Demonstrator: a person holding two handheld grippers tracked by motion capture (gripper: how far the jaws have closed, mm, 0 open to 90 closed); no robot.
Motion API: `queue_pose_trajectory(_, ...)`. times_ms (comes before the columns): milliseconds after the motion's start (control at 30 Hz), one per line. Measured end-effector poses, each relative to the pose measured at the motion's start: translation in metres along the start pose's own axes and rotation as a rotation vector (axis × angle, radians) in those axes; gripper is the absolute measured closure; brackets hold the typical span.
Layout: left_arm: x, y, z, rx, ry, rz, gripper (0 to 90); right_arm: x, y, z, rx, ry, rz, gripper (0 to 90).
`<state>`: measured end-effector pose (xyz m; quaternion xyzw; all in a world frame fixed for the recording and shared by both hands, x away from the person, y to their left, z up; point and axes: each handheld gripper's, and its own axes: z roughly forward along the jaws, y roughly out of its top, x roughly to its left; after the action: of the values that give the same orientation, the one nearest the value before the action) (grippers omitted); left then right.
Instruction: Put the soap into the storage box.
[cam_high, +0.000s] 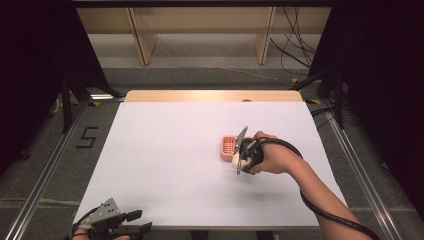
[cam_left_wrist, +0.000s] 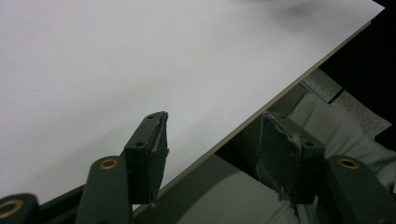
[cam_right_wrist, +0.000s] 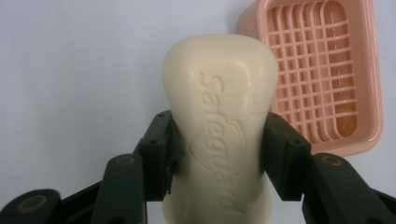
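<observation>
The right claw (cam_right_wrist: 217, 154) is clamped across the waist of the cream soap bar (cam_right_wrist: 219, 121), whose long axis points ahead beside the pink soap dish (cam_right_wrist: 322, 74) toward the tabletop's (cam_high: 165, 165) right edge, while the left claw (cam_left_wrist: 212, 158) idles wide at the near-left corner.

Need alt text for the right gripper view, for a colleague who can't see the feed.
The right gripper clamps a cream bar of soap stamped "Safeguard" by its narrow waist, one black jaw on each side. Behind it to the right, an empty pink soap dish with a grid floor sits on the white table.
</observation>
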<state>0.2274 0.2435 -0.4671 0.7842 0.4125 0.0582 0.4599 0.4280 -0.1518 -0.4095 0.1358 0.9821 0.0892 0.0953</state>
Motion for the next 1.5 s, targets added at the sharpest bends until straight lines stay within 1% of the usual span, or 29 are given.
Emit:
queue_pose_trajectory(33,0.000,0.000,0.000,0.000,0.000,0.000,41.4,-0.001,0.000,0.000,0.001,-0.003,0.004,50.4)
queue_pose_trajectory(67,0.000,0.000,0.000,0.001,0.000,0.000,41.4,-0.002,0.000,0.001,-0.006,-0.004,-0.012,50.4)
queue_pose_trajectory(133,0.000,0.000,0.000,0.002,0.000,0.001,41.4,-0.003,-0.001,0.001,-0.003,-0.010,-0.002,50.4)
queue_pose_trajectory(167,0.001,0.000,-0.001,0.004,0.001,0.005,41.4,-0.004,0.000,0.002,-0.010,-0.018,-0.010,50.4)
queue_pose_trajectory(200,0.000,0.000,0.000,0.000,0.000,0.000,41.4,-0.002,-0.001,0.002,-0.004,-0.025,0.027,50.4)
queue_pose_trajectory(267,0.000,0.000,0.000,0.000,0.000,0.000,41.4,-0.005,-0.001,0.003,-0.019,-0.028,0.003,50.4)
queue_pose_trajectory(300,0.000,0.000,0.000,0.000,0.000,0.000,41.4,-0.004,-0.001,0.002,-0.011,-0.033,0.025,50.4)
queue_pose_trajectory(333,0.000,0.000,0.000,0.001,0.000,0.000,41.4,-0.006,0.000,0.004,-0.023,-0.033,-0.009,50.4)
queue_pose_trajectory(367,0.001,0.000,-0.001,0.007,0.002,0.009,41.4,-0.007,0.000,0.004,-0.037,-0.041,-0.020,50.4)
queue_pose_trajectory(467,0.001,0.000,-0.001,0.006,0.002,0.008,41.4,-0.009,0.000,0.006,-0.041,-0.046,-0.034,50.4)
queue_pose_trajectory(533,0.000,0.000,0.000,0.000,0.001,0.001,41.4,-0.008,0.000,0.006,-0.042,-0.061,-0.010,50.4)
queue_pose_trajectory(600,0.000,0.000,0.000,0.001,0.001,0.001,41.4,-0.008,0.000,0.007,-0.039,-0.067,-0.016,50.4)
queue_pose_trajectory(667,0.000,0.000,0.000,0.000,0.002,0.003,41.4,-0.010,0.000,0.008,-0.045,-0.070,-0.046,50.4)
queue_pose_trajectory(767,0.000,0.000,0.000,0.002,0.001,0.001,41.4,-0.011,0.000,0.008,-0.053,-0.078,-0.046,50.4)
queue_pose_trajectory(833,0.000,0.000,0.000,0.001,0.002,0.000,41.4,-0.011,0.001,0.008,-0.049,-0.088,-0.033,50.4)
queue_pose_trajectory(867,0.000,0.000,0.000,0.001,0.002,0.000,41.4,-0.013,0.001,0.008,-0.050,-0.088,-0.056,50.4)
queue_pose_trajectory(900,0.000,0.000,0.000,0.000,0.002,0.000,41.4,-0.012,0.001,0.008,-0.054,-0.086,-0.042,50.4)
queue_pose_trajectory(967,0.000,0.000,0.000,0.001,0.002,0.000,41.4,-0.013,0.002,0.009,-0.054,-0.090,-0.049,50.4)
queue_pose_trajectory(1000,0.000,0.000,0.000,0.001,0.001,0.000,41.4,-0.013,0.003,0.009,-0.054,-0.096,-0.039,50.4)
queue_pose_trajectory(1033,0.000,0.000,0.000,0.001,0.001,0.000,41.4,-0.015,0.004,0.010,-0.062,-0.097,-0.070,50.4)
queue_pose_trajectory(1133,0.000,0.000,0.000,0.001,0.001,0.001,41.4,-0.015,0.005,0.010,-0.059,-0.098,-0.046,50.4)
queue_pose_trajectory(1200,0.000,0.000,0.000,0.001,0.000,-0.001,41.4,-0.017,0.005,0.011,-0.055,-0.111,-0.075,50.4)
queue_pose_trajectory(1267,0.000,0.000,0.000,0.002,0.001,0.000,41.4,-0.016,0.007,0.011,-0.055,-0.105,-0.044,50.4)
queue_pose_trajectory(1300,0.000,0.000,0.000,0.002,0.001,0.000,41.4,-0.019,0.007,0.012,-0.063,-0.111,-0.079,50.4)
queue_pose_trajectory(1367,0.001,0.000,0.000,0.002,0.001,0.001,41.4,-0.018,0.008,0.012,-0.057,-0.109,-0.058,50.4)
queue_pose_trajectory(1400,0.001,0.000,0.000,0.002,0.001,0.001,41.4,-0.019,0.009,0.012,-0.060,-0.102,-0.063,50.4)
queue_pose_trajectory(1433,0.001,0.000,0.000,0.002,0.001,0.001,41.4,-0.018,0.009,0.012,-0.066,-0.094,-0.037,50.4)
queue_pose_trajectory(1467,0.001,0.000,0.000,0.002,0.001,0.001,41.4,-0.021,0.009,0.013,-0.062,-0.104,-0.077,50.4)
queue_pose_trajectory(1500,0.001,0.000,0.000,0.002,0.001,0.001,41.4,-0.022,0.010,0.013,-0.069,-0.108,-0.081,50.4)
